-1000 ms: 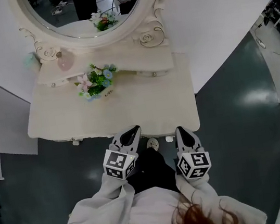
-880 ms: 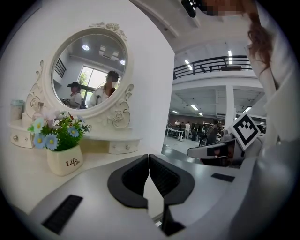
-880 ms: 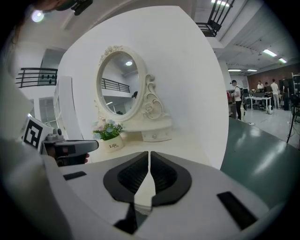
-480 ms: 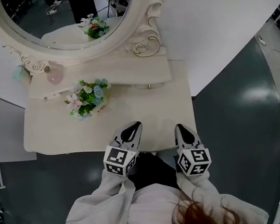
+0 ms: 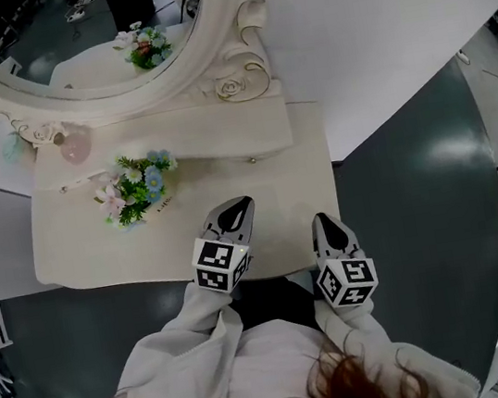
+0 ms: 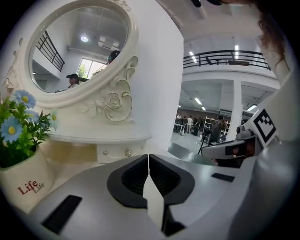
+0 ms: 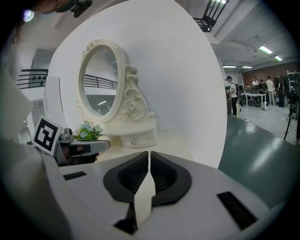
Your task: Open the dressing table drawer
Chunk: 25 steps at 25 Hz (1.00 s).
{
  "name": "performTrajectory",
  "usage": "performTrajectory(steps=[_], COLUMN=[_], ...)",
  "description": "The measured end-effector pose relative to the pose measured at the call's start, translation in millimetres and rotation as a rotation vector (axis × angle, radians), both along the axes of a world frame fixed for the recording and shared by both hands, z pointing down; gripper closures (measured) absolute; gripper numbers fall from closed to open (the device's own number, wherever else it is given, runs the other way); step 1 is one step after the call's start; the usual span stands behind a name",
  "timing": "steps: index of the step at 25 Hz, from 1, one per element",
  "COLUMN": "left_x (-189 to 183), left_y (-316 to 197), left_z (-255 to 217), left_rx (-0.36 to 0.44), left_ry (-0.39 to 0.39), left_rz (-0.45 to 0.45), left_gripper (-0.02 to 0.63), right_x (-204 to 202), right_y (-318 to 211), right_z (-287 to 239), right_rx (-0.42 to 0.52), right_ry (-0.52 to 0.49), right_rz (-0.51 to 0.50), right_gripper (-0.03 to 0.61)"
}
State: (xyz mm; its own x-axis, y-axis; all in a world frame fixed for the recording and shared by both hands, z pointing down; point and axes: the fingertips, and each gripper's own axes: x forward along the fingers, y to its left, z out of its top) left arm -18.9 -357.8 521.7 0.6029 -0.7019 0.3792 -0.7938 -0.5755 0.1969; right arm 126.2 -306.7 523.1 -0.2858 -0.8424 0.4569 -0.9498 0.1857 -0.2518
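Observation:
The cream dressing table stands against the white wall under its oval mirror. A small drawer with a round knob sits below the mirror's right side; it also shows ahead of my left gripper as the small drawer and ahead of my right one as the small drawer. Both look closed. My left gripper is shut and empty over the tabletop's front middle. My right gripper, shut and empty, hangs over the front right edge. The table's front face is hidden beneath them.
A pot of blue and pink flowers stands left of centre on the table, close to the left gripper. A pink bottle sits at the mirror's left foot. Dark green floor lies to the right.
Both grippers have moved forward from the table's front edge to above the tabletop. The round knob seen on the table's front a second ago is now out of sight.

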Motion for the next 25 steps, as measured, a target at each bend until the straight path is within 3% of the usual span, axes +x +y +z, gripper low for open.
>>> performTrajectory(steps=[9, 12, 15, 25], left_x=[11.6, 13.6, 14.8, 17.0], left_y=[-53.3, -65.5, -75.9, -94.4], left_z=[28.4, 40.1, 47.6, 59.6], left_rx=[-0.038, -0.062, -0.081, -0.099], left_ry=[-0.053, -0.076, -0.083, -0.151], left_rz=[-0.086, -0.111, -0.154, -0.255], left_gripper=[0.588, 0.473, 0.451, 0.443], right_x=[12.4, 15.8, 16.4, 14.5], right_y=[-28.1, -36.6, -45.2, -54.4], right_z=[14.8, 19.1, 21.6, 24.7], right_rx=[-0.024, -0.03, -0.034, -0.038], right_ry=[-0.001, 0.002, 0.002, -0.01], right_rz=[0.016, 0.017, 0.012, 0.013], right_gripper=[0.538, 0.538, 0.538, 0.538])
